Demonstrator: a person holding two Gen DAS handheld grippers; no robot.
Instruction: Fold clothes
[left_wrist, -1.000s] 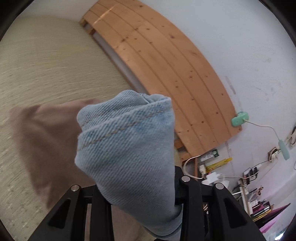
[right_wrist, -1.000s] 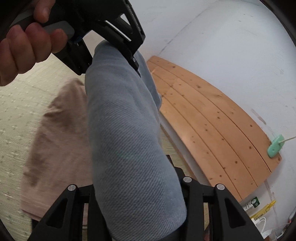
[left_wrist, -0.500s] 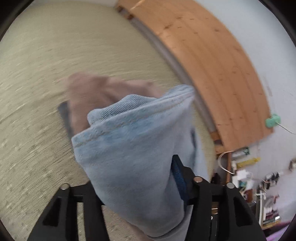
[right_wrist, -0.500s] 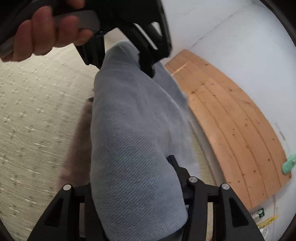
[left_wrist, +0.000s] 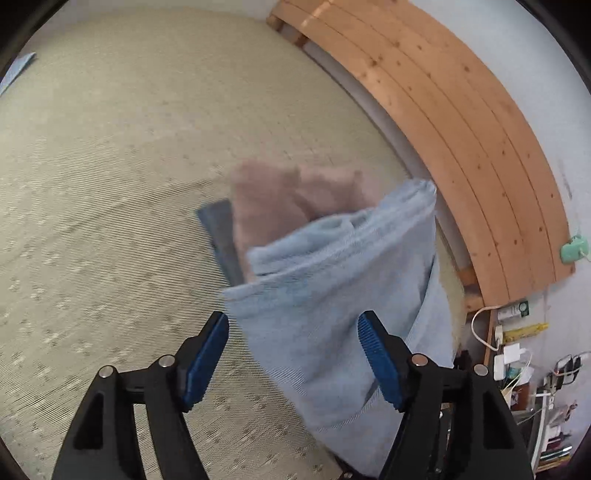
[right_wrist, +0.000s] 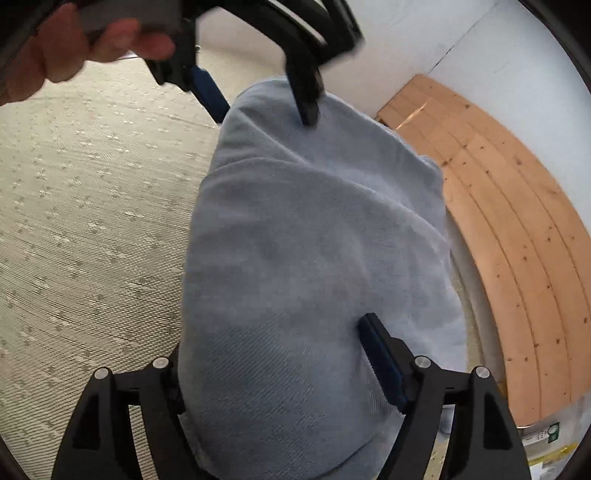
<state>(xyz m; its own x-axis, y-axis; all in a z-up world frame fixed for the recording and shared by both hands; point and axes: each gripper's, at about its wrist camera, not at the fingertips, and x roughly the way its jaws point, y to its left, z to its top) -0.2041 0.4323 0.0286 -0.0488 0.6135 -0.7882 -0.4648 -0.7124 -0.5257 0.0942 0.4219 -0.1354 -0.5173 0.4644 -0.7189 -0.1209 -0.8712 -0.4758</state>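
Folded light-blue jeans (left_wrist: 332, 288) hang between my left gripper's (left_wrist: 291, 317) blue pads. Its jaws are opening, and a gap shows beside the left pad (left_wrist: 207, 350). The same jeans (right_wrist: 314, 258) fill the right wrist view. There they bulge between my right gripper's (right_wrist: 277, 325) fingers, whose jaws are also opening. Its right pad (right_wrist: 380, 354) shows and its left one is hidden by cloth. At the top of that view a hand (right_wrist: 74, 48) holds the left gripper (right_wrist: 266, 114) over the jeans' far end. Both grippers hang above the beige woven mat (left_wrist: 110, 184).
A folded pink garment (left_wrist: 295, 199) lies on the mat behind the jeans, on a dark grey-blue piece (left_wrist: 221, 236). Wooden slats (left_wrist: 461, 129) lean against the white wall at right. Cables and small clutter (left_wrist: 517, 350) sit in the lower right corner.
Both grippers' jaws have spread apart off the jeans, which they gripped a second ago. Both views have tipped down toward the mat, and the pink garment now sits farther back.
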